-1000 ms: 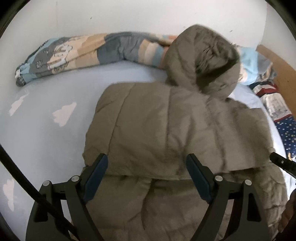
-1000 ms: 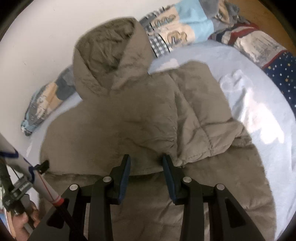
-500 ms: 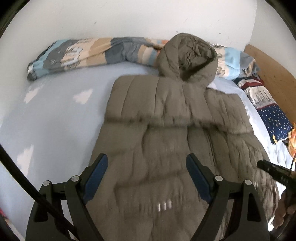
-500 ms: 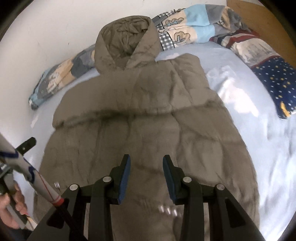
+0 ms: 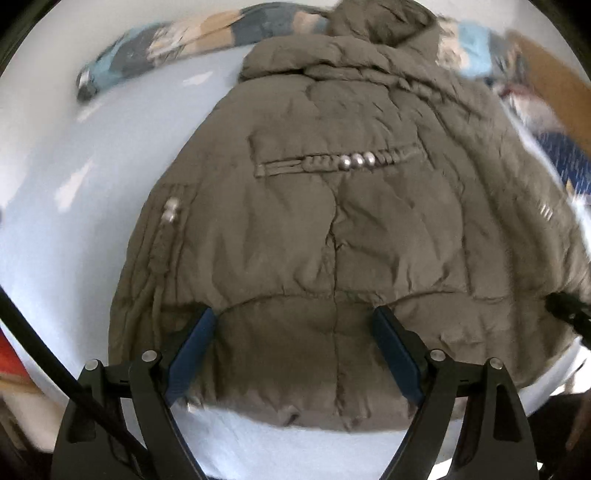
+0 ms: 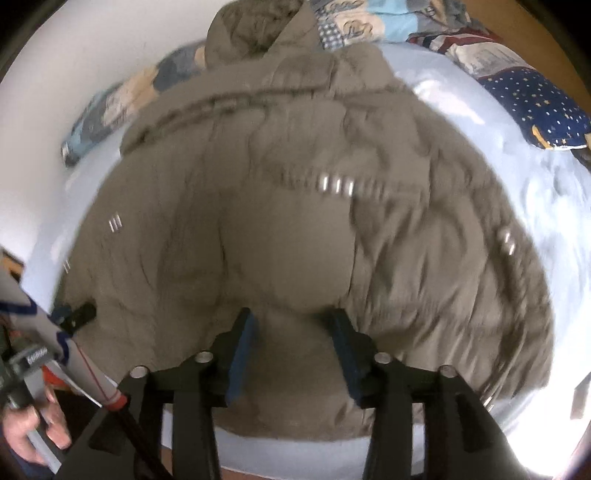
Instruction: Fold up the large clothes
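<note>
Pale blue bedding covered the bed (image 5: 92, 206), which filled most of both views, with a white wall (image 6: 74, 55) behind it at the top of each frame. On the bed lay the large brown padded coat (image 5: 332, 206), spread flat across the middle of both frames, its hood (image 6: 255, 33) at the top edge and its hem at the bottom, near the edge of the mattress. A gathered strap with three metal studs (image 5: 357, 160) crossed the coat's middle. Behind the hood a rolled patterned blanket (image 5: 177, 48) ran along the wall toward the upper left, and a dark blue starred pillow (image 6: 532, 107) sat at the upper right. The left tool (image 5: 295, 325) stood wide open above the hem at the bottom centre of its view, blue pads apart with nothing gripped. The right tool (image 6: 291, 325), whose jaws had just been opening, was open at the lower middle of its view, coat fabric showing between the pads but not pinched. A hand (image 6: 33, 424) held the left tool's handle at the lower left.
</note>
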Motion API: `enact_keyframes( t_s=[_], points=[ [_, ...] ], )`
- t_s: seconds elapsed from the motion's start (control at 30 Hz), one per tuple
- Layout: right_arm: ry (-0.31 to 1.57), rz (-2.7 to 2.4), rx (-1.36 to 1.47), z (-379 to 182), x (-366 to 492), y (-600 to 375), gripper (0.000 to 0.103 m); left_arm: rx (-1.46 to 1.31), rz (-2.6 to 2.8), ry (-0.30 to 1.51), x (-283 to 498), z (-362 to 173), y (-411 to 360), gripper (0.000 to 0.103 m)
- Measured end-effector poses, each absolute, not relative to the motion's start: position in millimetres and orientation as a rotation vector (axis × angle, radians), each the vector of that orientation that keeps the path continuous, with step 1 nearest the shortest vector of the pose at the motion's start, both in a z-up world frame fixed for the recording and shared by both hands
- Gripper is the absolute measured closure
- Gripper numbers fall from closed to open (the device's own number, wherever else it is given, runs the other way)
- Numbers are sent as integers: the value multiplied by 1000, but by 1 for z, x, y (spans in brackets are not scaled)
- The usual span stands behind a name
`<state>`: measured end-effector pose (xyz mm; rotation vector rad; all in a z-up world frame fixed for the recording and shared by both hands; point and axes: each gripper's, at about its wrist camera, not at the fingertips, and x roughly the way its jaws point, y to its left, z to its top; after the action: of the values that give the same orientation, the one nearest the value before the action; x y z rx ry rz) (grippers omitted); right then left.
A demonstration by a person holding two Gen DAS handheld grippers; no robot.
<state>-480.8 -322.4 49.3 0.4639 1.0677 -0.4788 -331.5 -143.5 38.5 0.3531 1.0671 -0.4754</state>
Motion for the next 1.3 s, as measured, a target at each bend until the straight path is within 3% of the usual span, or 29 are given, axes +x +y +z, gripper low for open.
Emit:
enact_keyframes(
  t_s=[0.13,0.37,0.47,0.63,0.83,1.23,1.3],
  points=[
    [1069,-464,418,48,-484,-318,49,348,-495,1047,-337,52,-140,16],
    [835,-515,569,100,-548,-354,49,84,-445,969,-332,104,-56,16],
    [723,-618,628,106,-598,-382,42,-33,-349,986,-316,104,-8,16],
    [673,-744,832,86,-658,-428,41,-281,-317,1113,-292,75,44,16],
    [629,-714,1034,65,-671,-443,36,-421,-379,1214,-291,42,41,16],
    [703,-674,1056,39,-637,-441,32,-333,-466,1200,-292,32,-9,16],
    [730,-639,1035,33,-626,-437,40,-296,-488,1164,-294,37,-16,32]
  ],
)
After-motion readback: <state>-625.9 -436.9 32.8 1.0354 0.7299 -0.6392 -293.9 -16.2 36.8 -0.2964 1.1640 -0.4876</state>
